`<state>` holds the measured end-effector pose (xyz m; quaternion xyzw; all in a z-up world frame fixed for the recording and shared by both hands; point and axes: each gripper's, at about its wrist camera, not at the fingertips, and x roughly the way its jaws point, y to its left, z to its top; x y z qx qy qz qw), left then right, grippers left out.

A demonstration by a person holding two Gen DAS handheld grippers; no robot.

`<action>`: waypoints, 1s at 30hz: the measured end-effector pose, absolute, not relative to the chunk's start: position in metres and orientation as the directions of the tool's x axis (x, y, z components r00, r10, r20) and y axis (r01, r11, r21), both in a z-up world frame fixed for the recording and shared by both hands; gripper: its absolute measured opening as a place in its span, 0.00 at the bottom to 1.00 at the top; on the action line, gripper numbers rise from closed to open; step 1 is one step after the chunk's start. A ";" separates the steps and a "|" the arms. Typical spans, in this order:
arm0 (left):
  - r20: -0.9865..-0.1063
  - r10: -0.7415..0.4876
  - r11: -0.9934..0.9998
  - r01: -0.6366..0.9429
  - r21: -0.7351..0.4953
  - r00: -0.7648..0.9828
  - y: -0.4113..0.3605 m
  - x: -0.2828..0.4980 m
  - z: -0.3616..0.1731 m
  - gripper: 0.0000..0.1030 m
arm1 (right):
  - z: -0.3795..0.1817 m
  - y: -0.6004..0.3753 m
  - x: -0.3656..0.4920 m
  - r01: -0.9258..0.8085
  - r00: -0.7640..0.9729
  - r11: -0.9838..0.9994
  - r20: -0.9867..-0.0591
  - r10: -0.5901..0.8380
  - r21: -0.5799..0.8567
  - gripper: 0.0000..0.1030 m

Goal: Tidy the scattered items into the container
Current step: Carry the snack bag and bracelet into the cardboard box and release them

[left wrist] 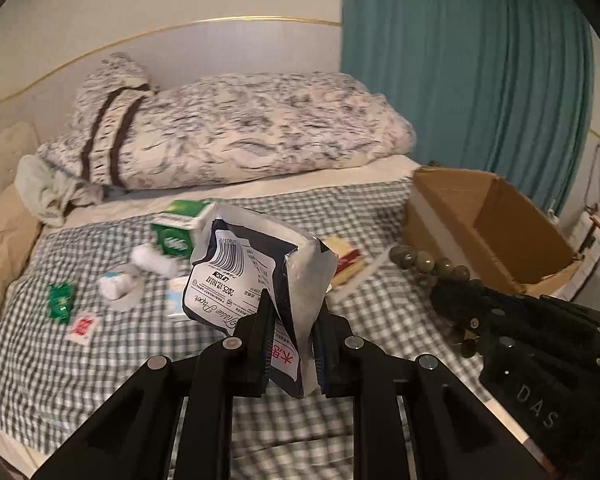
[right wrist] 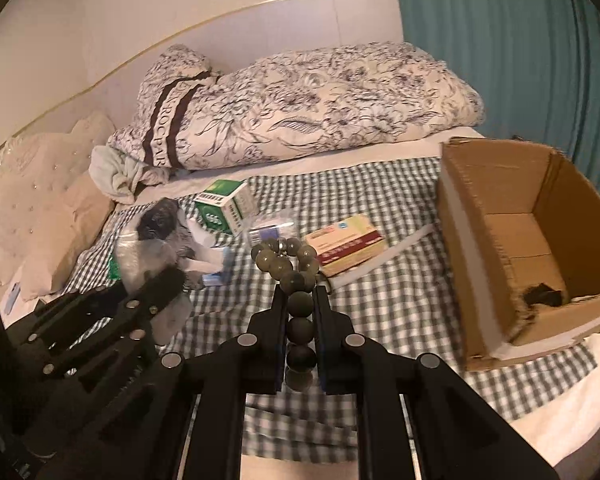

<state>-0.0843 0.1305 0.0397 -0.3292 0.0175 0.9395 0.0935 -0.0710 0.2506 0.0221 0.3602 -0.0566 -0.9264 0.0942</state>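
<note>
My left gripper (left wrist: pixel 290 312) is shut on a navy-and-white tissue pack (left wrist: pixel 256 276), held upright above the checked bedspread (left wrist: pixel 100 360). My right gripper (right wrist: pixel 299 300) is shut on a string of dull green beads (right wrist: pixel 296 268), whose loop hangs past the fingertips. The open cardboard box (right wrist: pixel 540 232) stands on the bed to the right of both grippers, with a small dark item (right wrist: pixel 544 294) in its near corner. In the left wrist view the right gripper (left wrist: pixel 460 304) with the beads (left wrist: pixel 428 262) shows at the right, near the box (left wrist: pixel 500 232).
Scattered on the bed lie a green-and-white carton (left wrist: pixel 180 228), two white rolls (left wrist: pixel 152 260), a green packet (left wrist: pixel 61 302), a red-and-white sachet (left wrist: pixel 83 326) and a red-and-yellow flat box (right wrist: pixel 346 244). A folded floral quilt (right wrist: pixel 300 108) lies behind; a teal curtain (left wrist: pixel 480 80) hangs at the right.
</note>
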 end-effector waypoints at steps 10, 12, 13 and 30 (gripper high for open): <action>-0.588 0.263 -0.946 -0.324 -0.002 -0.765 0.231 -0.096 0.065 0.17 | 0.041 0.337 -0.070 0.026 -0.755 -0.987 -0.644 -0.124 0.159 0.11; -0.584 0.283 -0.938 -0.347 -0.003 -0.760 0.248 -0.098 0.068 0.17 | 0.045 0.355 -0.070 0.004 -0.760 -0.988 -0.641 -0.104 0.156 0.11; -0.584 0.298 -0.932 -0.361 -0.009 -0.755 0.258 -0.100 0.069 0.17 | 0.047 0.363 -0.070 -0.007 -0.763 -0.988 -0.639 -0.094 0.154 0.11; -0.623 0.413 -0.860 -0.509 -0.029 -0.664 0.368 -0.124 0.048 0.17 | 0.029 0.495 -0.091 -0.194 -0.729 -0.963 -0.684 0.012 0.189 0.11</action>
